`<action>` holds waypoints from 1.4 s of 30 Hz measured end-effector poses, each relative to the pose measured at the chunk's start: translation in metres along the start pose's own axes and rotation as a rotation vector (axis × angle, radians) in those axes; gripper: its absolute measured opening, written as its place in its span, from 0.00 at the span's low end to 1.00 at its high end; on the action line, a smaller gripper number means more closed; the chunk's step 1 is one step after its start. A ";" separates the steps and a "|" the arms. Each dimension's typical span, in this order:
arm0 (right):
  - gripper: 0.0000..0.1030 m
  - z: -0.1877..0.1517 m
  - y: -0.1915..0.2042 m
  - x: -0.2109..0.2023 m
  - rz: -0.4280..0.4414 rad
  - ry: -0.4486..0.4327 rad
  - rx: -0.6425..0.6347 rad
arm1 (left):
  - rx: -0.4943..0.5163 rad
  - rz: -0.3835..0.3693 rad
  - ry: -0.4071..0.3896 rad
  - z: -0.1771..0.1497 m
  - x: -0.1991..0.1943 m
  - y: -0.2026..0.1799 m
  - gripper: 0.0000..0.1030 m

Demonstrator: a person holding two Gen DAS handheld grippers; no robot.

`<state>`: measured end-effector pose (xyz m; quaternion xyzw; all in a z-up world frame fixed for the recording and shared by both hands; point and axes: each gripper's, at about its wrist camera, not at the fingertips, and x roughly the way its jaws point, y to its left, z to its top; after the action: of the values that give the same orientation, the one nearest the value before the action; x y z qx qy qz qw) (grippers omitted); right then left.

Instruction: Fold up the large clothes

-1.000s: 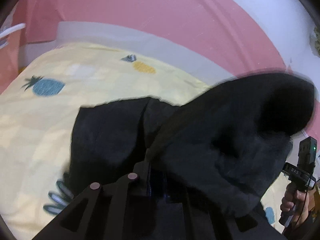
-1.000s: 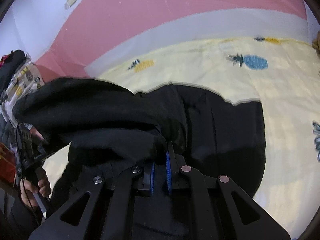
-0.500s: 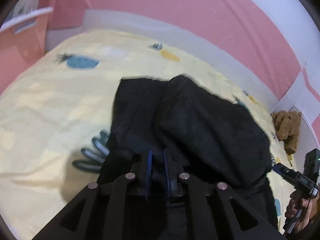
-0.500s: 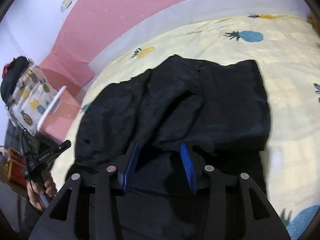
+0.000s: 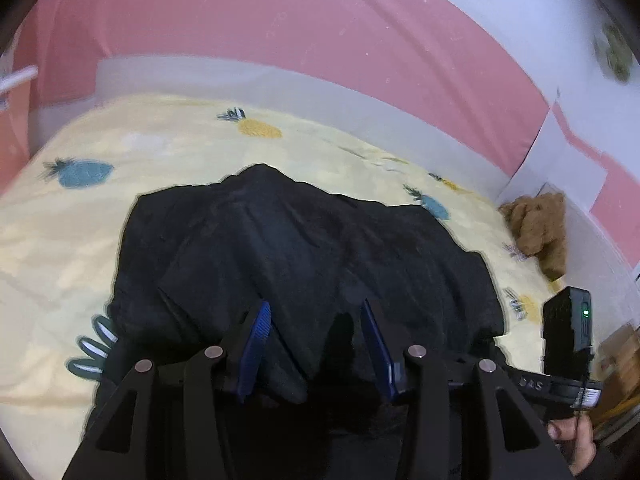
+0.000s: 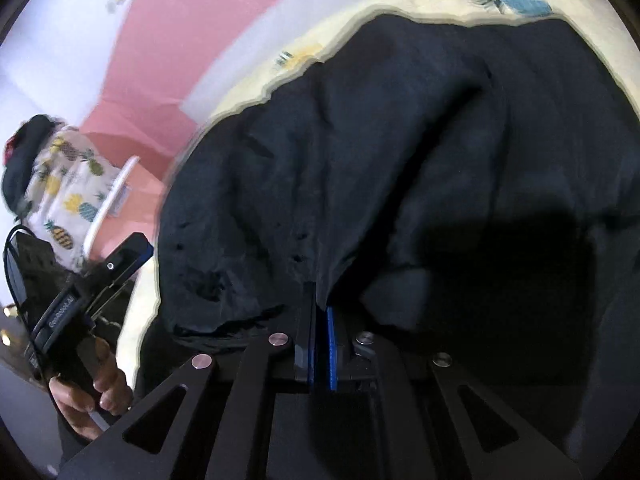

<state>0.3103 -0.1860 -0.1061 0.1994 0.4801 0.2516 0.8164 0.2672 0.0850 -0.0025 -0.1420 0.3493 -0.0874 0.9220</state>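
A large black garment (image 5: 296, 256) lies bunched and partly folded on a yellow pineapple-print bedsheet (image 5: 60, 240). My left gripper (image 5: 316, 320) is open just above the garment's near edge, its blue pads apart with nothing between them. In the right wrist view the same garment (image 6: 420, 140) fills most of the frame. My right gripper (image 6: 321, 312) is shut on a fold of the black garment at its near edge. The left gripper also shows at the left of the right wrist view (image 6: 132, 254), beside the garment.
A brown teddy bear (image 5: 540, 228) sits at the bed's far right by the wall. Pink and white walls (image 5: 280, 40) border the bed. A pineapple-print cloth (image 6: 68, 196) hangs over a pink chair at the left. The right hand-held unit (image 5: 568, 328) is at the right.
The lifted garment was laid down onto the bed. My left gripper opened and let go of it. My right gripper opened, then closed again on a fold at the near edge.
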 end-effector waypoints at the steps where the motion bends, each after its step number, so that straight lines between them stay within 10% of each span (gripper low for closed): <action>1: 0.03 -0.001 -0.003 0.002 0.003 0.000 0.007 | 0.007 0.040 0.035 -0.005 0.011 0.004 0.46; 4: 0.02 -0.002 -0.001 0.007 -0.016 0.003 -0.009 | -0.041 0.069 0.147 -0.027 0.053 0.027 0.43; 15: 0.36 0.034 0.045 -0.080 -0.152 -0.211 -0.226 | -0.015 0.085 0.045 -0.001 -0.004 0.013 0.43; 19: 0.36 0.071 0.037 -0.068 -0.237 -0.271 -0.247 | -0.026 0.083 -0.051 0.031 -0.008 0.013 0.43; 23: 0.36 0.083 -0.004 -0.023 -0.372 -0.175 -0.191 | -0.056 0.190 0.059 0.027 0.051 0.035 0.43; 29: 0.36 0.064 -0.022 -0.006 -0.387 -0.180 -0.217 | -0.041 0.170 0.026 -0.006 0.066 0.057 0.43; 36: 0.38 0.050 0.016 -0.078 -0.293 -0.304 -0.229 | -0.043 0.136 -0.014 0.009 0.019 0.037 0.41; 42: 0.38 0.031 0.035 -0.025 -0.252 -0.162 -0.318 | 0.086 0.013 0.006 -0.005 0.019 -0.013 0.41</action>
<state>0.3200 -0.1755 -0.0548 0.0261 0.3881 0.2034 0.8985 0.2767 0.0670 -0.0137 -0.0994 0.3491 -0.0968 0.9268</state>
